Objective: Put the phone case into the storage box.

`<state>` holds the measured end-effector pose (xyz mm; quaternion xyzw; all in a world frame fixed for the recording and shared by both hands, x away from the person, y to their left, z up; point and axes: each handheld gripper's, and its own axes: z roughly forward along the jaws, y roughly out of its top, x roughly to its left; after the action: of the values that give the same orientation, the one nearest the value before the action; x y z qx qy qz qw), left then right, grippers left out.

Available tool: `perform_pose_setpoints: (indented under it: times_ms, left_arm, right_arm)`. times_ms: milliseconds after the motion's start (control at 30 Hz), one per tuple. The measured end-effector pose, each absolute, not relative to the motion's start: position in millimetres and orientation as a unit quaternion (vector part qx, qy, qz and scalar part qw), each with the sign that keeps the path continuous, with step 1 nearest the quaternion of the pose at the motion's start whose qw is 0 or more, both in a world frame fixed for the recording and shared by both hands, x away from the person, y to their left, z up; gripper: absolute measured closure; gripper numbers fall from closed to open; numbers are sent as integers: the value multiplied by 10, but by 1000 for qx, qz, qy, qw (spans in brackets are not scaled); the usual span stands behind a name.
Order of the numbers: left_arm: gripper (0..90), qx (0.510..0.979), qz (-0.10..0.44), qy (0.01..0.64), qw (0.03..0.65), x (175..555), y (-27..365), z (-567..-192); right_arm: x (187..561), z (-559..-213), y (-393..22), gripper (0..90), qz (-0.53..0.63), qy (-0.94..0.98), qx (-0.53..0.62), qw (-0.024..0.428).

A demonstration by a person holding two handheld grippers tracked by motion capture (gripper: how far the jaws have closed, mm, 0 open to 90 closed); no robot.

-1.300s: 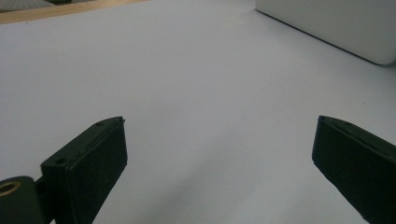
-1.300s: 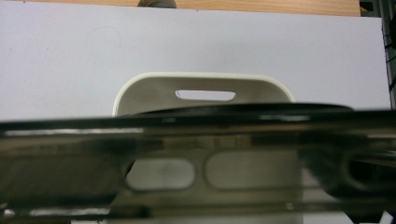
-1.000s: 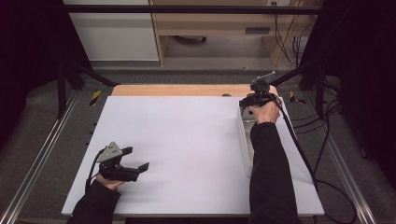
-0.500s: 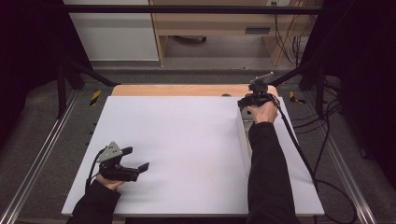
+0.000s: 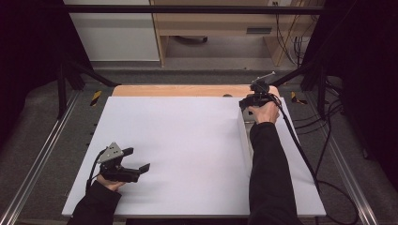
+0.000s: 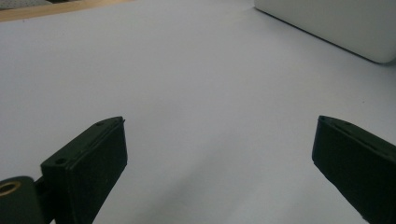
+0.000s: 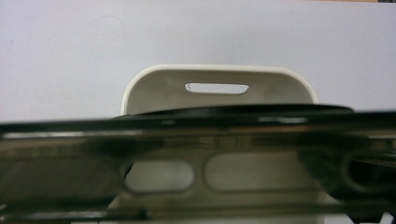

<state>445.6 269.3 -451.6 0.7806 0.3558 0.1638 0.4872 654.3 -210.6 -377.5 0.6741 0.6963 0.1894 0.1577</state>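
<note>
Right gripper grips the white tray's slotted end, up close; left gripper rests, jaws spread.

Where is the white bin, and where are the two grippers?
white bin [image 7: 154, 91], right gripper view, far end wall.
left gripper [image 5: 139, 168], high view, between its fingertips.
right gripper [image 5: 245, 104], high view, at its jaws.

The left gripper is held low over the near left part of the white table, its jaws set wide apart with nothing between them. The right arm is stretched forward along the table's right side, and the right gripper is held at its far right corner; whether its jaws are parted cannot be told.
</note>
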Motion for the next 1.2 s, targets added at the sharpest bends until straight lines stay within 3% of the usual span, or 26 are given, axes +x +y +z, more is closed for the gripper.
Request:
perform_pose_setpoints:
  times_ms: [167,367,733,1200]
  left_arm:
    - [26,781,163,356,487,4456,2692,-4516]
    - [26,781,164,356,487,4456,2692,-4516]
    - [26,781,163,355,487,4457,2690,-4518]
    - [26,781,162,355,487,4459,2689,-4519]
  right_arm:
    - [6553,-3775,-2116,107,191,700,670,157]
    - [6559,-3771,-2125,5,197,704,662,167]
    - [6531,-3711,-2149,0,220,700,652,190]
    - [6343,-3444,-2127,0,332,705,581,235]
